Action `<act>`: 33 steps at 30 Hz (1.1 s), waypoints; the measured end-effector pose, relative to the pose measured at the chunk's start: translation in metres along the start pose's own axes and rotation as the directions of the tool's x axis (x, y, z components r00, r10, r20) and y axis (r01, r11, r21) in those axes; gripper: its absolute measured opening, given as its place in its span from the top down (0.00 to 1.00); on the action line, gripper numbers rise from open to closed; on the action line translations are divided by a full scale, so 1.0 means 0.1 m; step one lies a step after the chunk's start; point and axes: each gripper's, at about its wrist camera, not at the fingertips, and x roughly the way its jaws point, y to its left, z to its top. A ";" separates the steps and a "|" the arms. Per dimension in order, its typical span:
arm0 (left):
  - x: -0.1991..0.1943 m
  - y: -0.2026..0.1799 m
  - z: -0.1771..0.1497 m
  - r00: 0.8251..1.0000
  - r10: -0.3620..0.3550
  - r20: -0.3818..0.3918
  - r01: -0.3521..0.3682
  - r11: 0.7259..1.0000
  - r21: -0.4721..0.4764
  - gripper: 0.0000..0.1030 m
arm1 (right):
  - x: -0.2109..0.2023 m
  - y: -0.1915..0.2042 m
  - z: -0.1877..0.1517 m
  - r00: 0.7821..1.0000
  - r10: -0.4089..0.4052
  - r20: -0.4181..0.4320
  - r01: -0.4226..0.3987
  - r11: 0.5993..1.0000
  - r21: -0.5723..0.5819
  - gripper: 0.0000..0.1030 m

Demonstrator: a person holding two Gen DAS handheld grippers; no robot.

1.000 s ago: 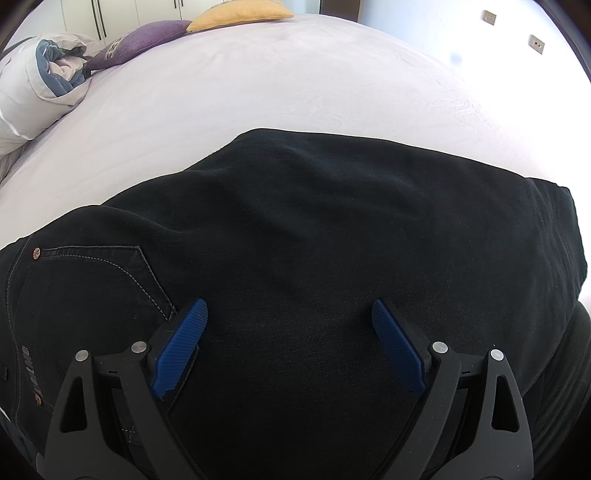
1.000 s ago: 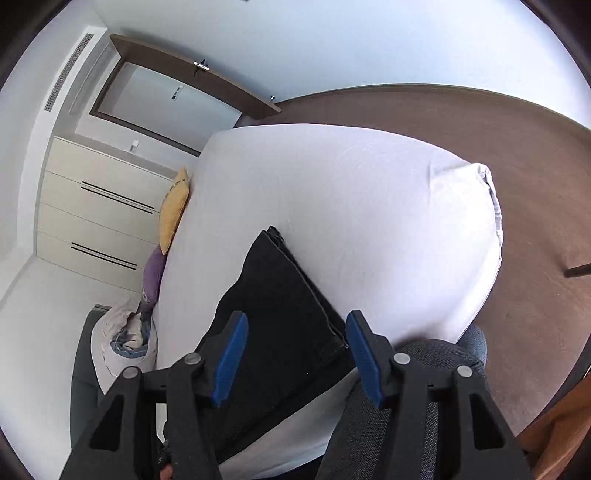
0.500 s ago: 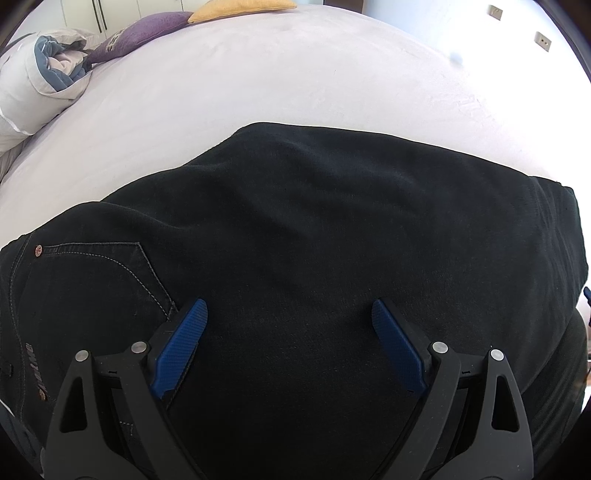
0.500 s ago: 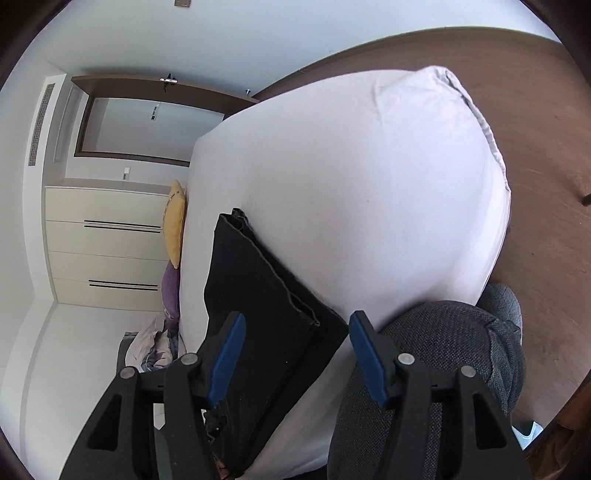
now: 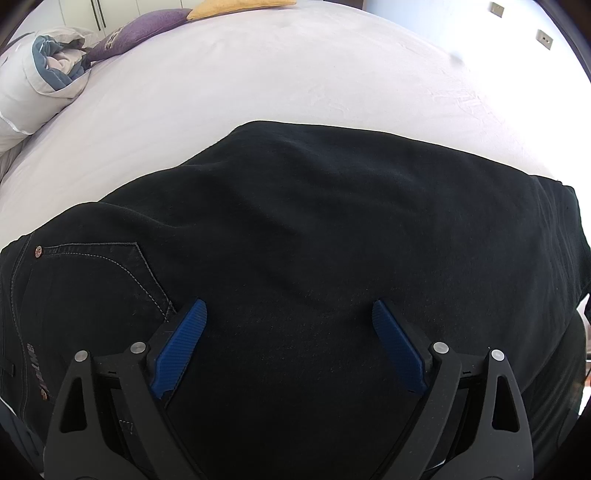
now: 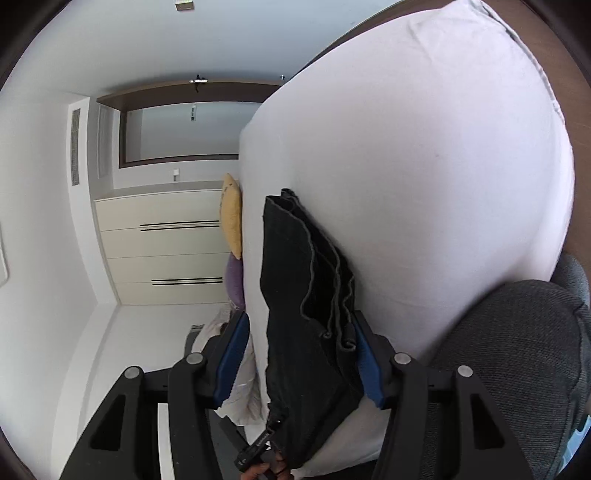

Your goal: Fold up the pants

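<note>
1. On the white bed (image 5: 295, 74) the black pants (image 5: 314, 229) lie folded in layers near the close edge, a stitched back pocket at the left of my left view.
2. My left gripper (image 5: 290, 310) points steeply down over the pants, jaws spread wide, blue fingertips (image 5: 192, 321) apart with only flat cloth below them; nothing is pinched.
3. My right gripper (image 6: 301, 332) is rolled on its side and aims almost level along the mattress (the bed reads as a vertical wall here).
4. Its jaws are closing around the stacked hem end of the pants (image 6: 306, 295); the cloth sits between them, but I cannot tell whether the pads press it.
5. A yellow pillow (image 6: 231, 214) and a purple pillow (image 5: 147, 22) sit at the far end.
</note>
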 end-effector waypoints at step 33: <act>0.05 0.62 0.03 0.964 -0.253 0.077 0.262 0.952 -0.160 0.11 | 1.46 1.80 -1.11 0.918 -0.376 0.127 0.366 0.678 -0.637 0.91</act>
